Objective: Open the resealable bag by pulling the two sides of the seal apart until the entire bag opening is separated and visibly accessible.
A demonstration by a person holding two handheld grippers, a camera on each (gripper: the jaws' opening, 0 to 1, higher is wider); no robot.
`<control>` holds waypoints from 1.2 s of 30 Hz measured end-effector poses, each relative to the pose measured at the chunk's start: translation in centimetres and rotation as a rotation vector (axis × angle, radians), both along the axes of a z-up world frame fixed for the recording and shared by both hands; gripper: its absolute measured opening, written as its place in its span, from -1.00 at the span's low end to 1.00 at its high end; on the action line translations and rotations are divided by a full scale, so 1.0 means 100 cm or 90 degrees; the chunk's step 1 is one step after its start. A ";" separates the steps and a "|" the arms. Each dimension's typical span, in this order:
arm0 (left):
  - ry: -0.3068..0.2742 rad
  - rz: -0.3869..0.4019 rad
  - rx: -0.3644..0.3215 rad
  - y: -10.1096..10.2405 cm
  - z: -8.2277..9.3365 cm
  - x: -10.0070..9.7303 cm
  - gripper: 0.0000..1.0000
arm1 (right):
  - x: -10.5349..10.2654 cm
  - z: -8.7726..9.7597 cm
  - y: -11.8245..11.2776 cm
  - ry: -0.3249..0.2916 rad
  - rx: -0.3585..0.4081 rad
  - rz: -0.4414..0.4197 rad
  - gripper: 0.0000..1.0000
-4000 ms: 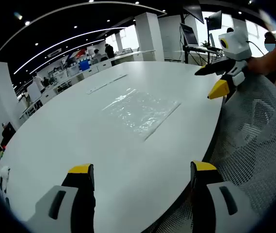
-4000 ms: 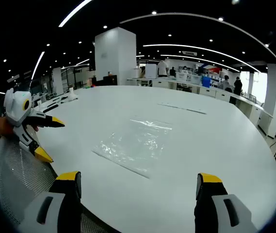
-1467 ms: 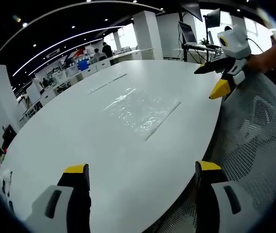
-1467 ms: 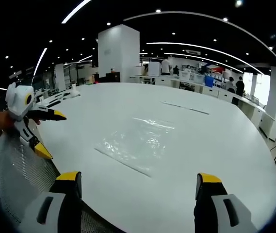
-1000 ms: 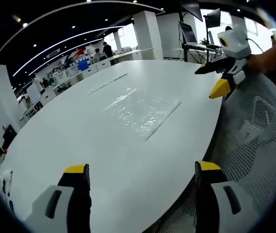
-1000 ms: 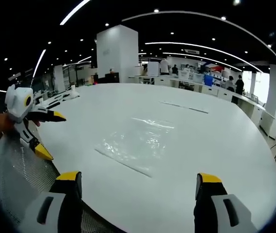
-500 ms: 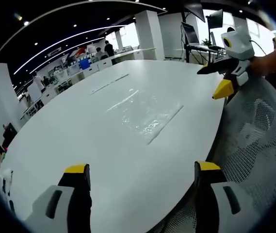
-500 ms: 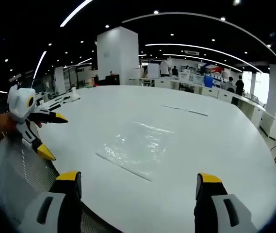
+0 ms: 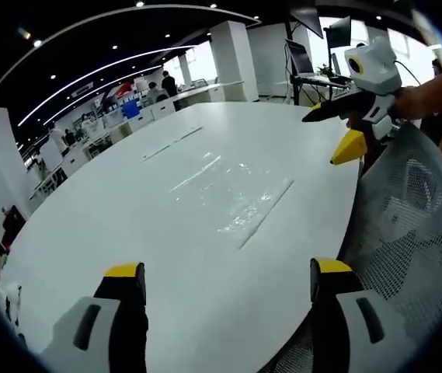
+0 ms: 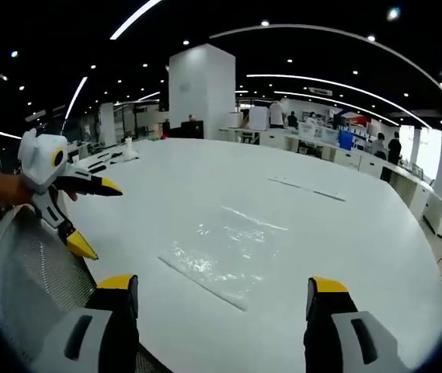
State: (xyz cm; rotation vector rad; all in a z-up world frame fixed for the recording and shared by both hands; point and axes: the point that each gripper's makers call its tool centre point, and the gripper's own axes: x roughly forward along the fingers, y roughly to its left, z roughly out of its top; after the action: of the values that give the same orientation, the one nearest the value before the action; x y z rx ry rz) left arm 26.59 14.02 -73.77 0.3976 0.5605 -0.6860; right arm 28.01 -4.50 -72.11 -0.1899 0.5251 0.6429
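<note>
Still flat and sealed: bag waits ahead of both claws

Seen in the left gripper view, the left gripper (image 9: 221, 280) stands with jaws wide apart and empty. The bag (image 9: 232, 194) lies flat on the table (image 9: 112, 233), well ahead of the tips and slightly right. Its seal strip (image 9: 267, 211) runs along the right edge. The right gripper (image 9: 345, 128) hangs beyond that edge, its jaws parted, over a mesh chair (image 9: 415, 233).

Seen in the right gripper view, the right gripper (image 10: 221, 291) is likewise spread and holding nothing. The bag (image 10: 228, 252) lies ahead between the jaws, seal strip (image 10: 201, 284) nearest. The left gripper (image 10: 88, 217) sits off to the left.

Thin clear film like this is likely light, limp and slippery; taking hold just by the seal looks best. No writing is readable.
</note>
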 end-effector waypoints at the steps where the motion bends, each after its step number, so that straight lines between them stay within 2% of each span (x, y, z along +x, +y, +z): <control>1: 0.000 -0.002 0.000 0.000 0.000 0.001 0.71 | 0.001 -0.004 0.003 0.008 -0.010 0.015 0.75; 4: 0.008 -0.003 -0.004 -0.001 -0.001 0.002 0.68 | 0.003 -0.012 0.009 0.020 -0.035 0.046 0.66; 8: 0.023 -0.015 -0.003 -0.003 -0.004 0.002 0.51 | 0.013 -0.020 0.015 0.020 -0.058 0.074 0.53; 11: 0.029 -0.023 -0.004 -0.006 -0.004 0.001 0.44 | 0.018 -0.028 0.020 0.033 -0.067 0.098 0.31; 14: 0.036 -0.025 -0.005 -0.007 -0.005 0.001 0.36 | 0.021 -0.039 0.025 0.058 -0.075 0.131 0.08; 15: 0.038 -0.025 -0.007 -0.007 -0.005 0.001 0.34 | 0.021 -0.045 0.026 0.077 -0.089 0.148 -0.01; 24: 0.049 -0.026 -0.009 -0.006 -0.005 0.002 0.24 | 0.026 -0.068 0.032 0.125 -0.142 0.216 -0.36; 28: 0.046 -0.050 0.019 -0.007 -0.008 0.001 0.18 | 0.027 -0.081 0.028 0.145 -0.180 0.237 -0.58; 29: 0.043 -0.056 0.031 -0.007 -0.009 0.001 0.18 | 0.028 -0.083 0.029 0.150 -0.178 0.238 -0.59; 36: 0.047 -0.068 0.032 -0.012 -0.008 0.006 0.14 | 0.029 -0.096 0.022 0.182 -0.211 0.257 -0.59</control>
State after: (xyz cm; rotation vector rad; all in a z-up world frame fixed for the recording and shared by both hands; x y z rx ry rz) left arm 27.19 12.83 -74.62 0.4535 0.6304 -0.7928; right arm 30.92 -2.28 -81.66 -0.5306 0.8808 0.9812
